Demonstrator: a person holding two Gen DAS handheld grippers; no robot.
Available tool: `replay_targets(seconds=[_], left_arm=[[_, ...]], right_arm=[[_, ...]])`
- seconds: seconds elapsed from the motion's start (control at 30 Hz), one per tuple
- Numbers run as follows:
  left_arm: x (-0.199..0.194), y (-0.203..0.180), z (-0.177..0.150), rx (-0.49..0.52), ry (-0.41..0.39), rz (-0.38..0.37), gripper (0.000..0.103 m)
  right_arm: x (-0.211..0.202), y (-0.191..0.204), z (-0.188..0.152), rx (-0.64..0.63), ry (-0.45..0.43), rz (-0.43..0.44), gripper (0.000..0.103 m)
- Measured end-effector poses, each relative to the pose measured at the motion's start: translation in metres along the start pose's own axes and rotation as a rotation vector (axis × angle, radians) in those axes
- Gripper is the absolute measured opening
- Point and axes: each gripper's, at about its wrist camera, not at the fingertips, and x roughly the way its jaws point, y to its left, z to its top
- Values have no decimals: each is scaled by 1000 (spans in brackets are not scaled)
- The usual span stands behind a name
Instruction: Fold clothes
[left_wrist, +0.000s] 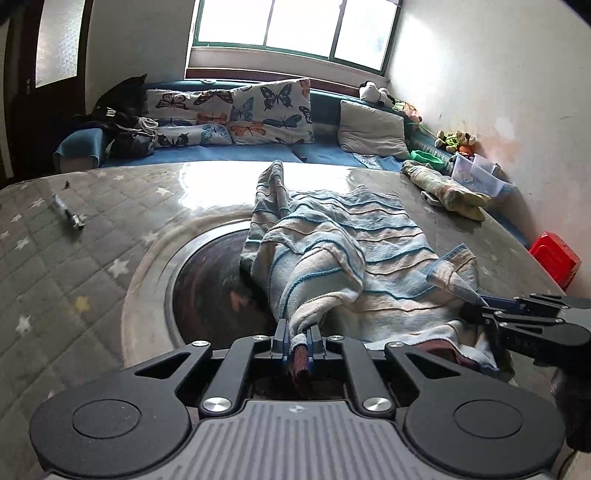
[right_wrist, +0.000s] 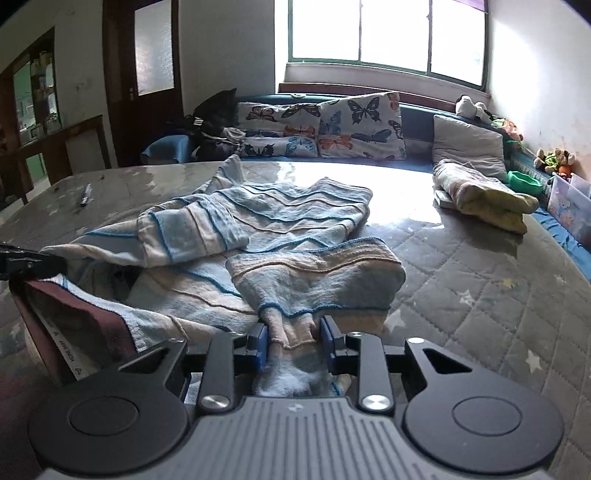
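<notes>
A blue, white and beige striped knit garment (left_wrist: 332, 240) lies crumpled on the quilted grey table cover (left_wrist: 74, 258), with a sleeve stretched toward the far edge. My left gripper (left_wrist: 297, 341) is shut on a bunched near edge of the garment with maroon lining. My right gripper shows at the right of the left wrist view (left_wrist: 476, 308), gripping another near edge. In the right wrist view the garment (right_wrist: 277, 229) spreads ahead, and my right gripper (right_wrist: 293, 341) is shut on a folded hem of it. The left gripper (right_wrist: 22, 262) shows at the left edge.
A round dark inset (left_wrist: 210, 284) lies under the garment's left side. A small metal tool (left_wrist: 70, 214) lies far left. A folded yellowish cloth (left_wrist: 447, 188) sits far right, by a clear plastic bin (left_wrist: 476, 173). A red box (left_wrist: 554, 258) is beyond the right edge. A sofa with butterfly pillows (left_wrist: 236, 114) stands behind.
</notes>
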Motion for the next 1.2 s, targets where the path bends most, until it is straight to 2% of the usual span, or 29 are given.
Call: replay_targets(seconds=[0.2, 0.37, 0.47, 0.6, 0.63, 0.73, 0.77, 0.87, 1.0, 1.13, 1.2], left_arm=[[-37, 1, -38, -20, 34, -18, 9], [-57, 1, -76, -18, 105, -22, 10], [-61, 3, -83, -7, 124, -18, 14], [-75, -4, -73, 31, 67, -14, 16], [-78, -7, -70, 46, 47, -15, 19], [-86, -17, -61, 85, -15, -12, 36], [-87, -21, -60, 98, -27, -9, 36], [-78, -31, -52, 133, -40, -11, 36], [-47, -54, -43, 233, -38, -8, 36], [-9, -68, -39, 304, 1, 8, 36], [8, -69, -38, 305, 32, 17, 36]], right_arm=[[-23, 10, -16, -15, 33, 59, 29], [-42, 22, -36, -53, 56, 92, 38], [-50, 33, -40, -82, 48, 93, 40], [-51, 43, -40, -122, 19, 64, 40], [-51, 43, -40, -119, 16, 65, 39], [-50, 40, -38, -101, 10, 72, 28], [-51, 38, -39, -86, 10, 79, 28], [-56, 32, -42, -43, -4, 97, 25], [-61, 21, -44, 13, -8, 91, 25], [-62, 11, -44, 52, -12, 70, 29], [-61, 11, -43, 50, -17, 73, 29]])
